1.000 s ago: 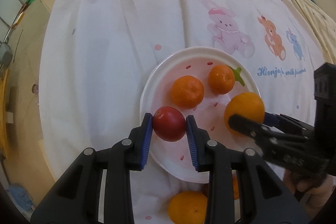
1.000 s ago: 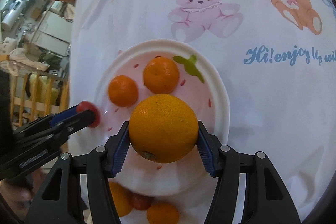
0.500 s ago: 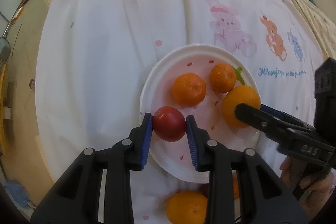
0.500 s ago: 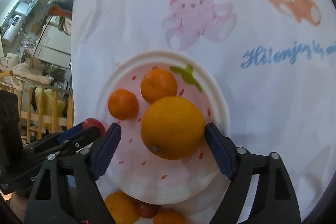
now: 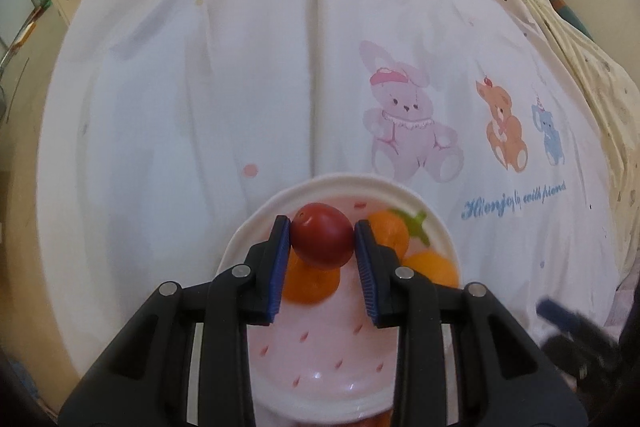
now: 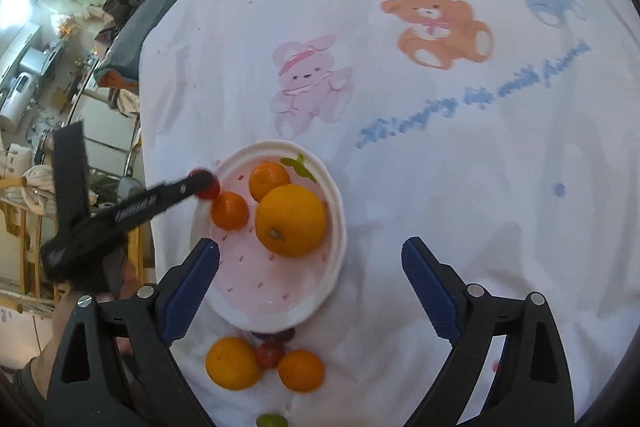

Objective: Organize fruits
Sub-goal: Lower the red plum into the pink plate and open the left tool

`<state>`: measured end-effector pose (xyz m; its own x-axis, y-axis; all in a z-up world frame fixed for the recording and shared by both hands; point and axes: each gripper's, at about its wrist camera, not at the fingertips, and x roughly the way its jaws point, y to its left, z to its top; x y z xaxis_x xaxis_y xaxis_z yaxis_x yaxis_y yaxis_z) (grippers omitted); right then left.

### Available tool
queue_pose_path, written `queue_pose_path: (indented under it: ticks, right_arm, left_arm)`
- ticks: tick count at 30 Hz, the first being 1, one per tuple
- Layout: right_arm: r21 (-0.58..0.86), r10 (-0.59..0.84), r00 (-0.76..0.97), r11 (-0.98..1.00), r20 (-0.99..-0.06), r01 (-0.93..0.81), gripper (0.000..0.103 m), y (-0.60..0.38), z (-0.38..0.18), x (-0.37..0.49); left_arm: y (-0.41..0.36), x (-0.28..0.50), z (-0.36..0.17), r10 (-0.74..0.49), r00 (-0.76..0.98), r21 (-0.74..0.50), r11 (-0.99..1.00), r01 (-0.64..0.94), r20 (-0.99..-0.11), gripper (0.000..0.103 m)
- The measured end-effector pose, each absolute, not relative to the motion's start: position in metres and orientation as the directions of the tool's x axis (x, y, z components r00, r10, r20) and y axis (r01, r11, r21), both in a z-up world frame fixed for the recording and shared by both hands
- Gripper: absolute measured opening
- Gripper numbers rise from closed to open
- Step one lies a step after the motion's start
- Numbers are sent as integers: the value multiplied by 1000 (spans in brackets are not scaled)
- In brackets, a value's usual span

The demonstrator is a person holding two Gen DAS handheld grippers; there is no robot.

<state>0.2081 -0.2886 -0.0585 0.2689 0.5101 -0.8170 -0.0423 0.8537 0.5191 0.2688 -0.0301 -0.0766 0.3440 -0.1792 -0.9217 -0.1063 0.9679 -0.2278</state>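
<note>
Between the left gripper (image 5: 322, 241) jaws sits a clamped red plum (image 5: 321, 235), plate (image 5: 320, 383) directly beneath; the right gripper (image 6: 310, 287) gapes empty.

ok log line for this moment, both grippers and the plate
left gripper: shut on red fruit, above plate | right gripper: open | plate: large orange, two small oranges
</note>
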Motion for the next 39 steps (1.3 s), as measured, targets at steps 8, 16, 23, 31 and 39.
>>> queue_pose_path:
  ticks: [8,16,23,31,39]
  right_arm:
    - [523,510,274,852,-815,-27,95,-293,-58,209]
    - [523,510,279,852,-814,-32,95,-293,-55,211]
    - [515,500,307,857,-810,-39,95,-296,-50,210]
    - [446,442,382,891,-811,-85,95,-291,-30,200]
    - [415,435,418,898,-797,-143,95,-283,-20,175]
  left_arm:
    - [-42,277,-91,-172,329,-217,971,-104,-929,29]
    - [-38,271,-87,-149,356,-207,969,-131,-922,78]
    - [-24,261,-67,-130,392,-209,964,-166,-911,78]
    - [-10,223,-34,-44,452,-135,976,-171,-891,78]
    - [-7,174,-12,-45,496,-137,979,-151,-867,78]
